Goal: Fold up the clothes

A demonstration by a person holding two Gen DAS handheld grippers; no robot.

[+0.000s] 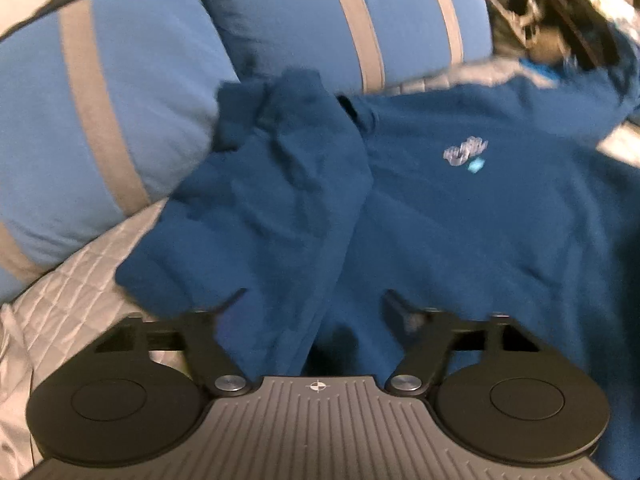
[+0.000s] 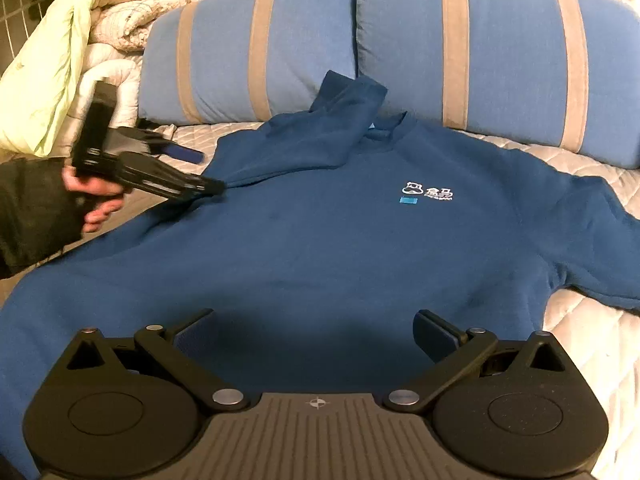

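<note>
- the bed takes up most of both views, covered in a pale quilted spread, with everything else lying on it
- two big blue pillows with tan stripes stand side by side along the far edge, just behind the top of the sweatshirt
- the task's thing, a dark blue sweatshirt, lies front-up and spread out across the middle of the bed, collar toward the pillows. one sleeve is folded in over the chest near the collar, its cuff sticking up against the pillows, and the other sleeve lies out flat to the right in the right wrist view
- a heap of rumpled pale green and white bedding is piled at the far left corner, beside the pillows
- right gripper hovers over the lower part of the sweatshirt, fingers spread wide apart, nothing between them
- left gripper is held by a hand in a dark sleeve. in the right wrist view its tips sit right at the edge of the folded-in sleeve. its own view is blurry with blue cloth bunched between the fingers, and i honestly can't tell if they're pinching it or not
- a small white logo with a light blue patch below it sits on the chest
</note>
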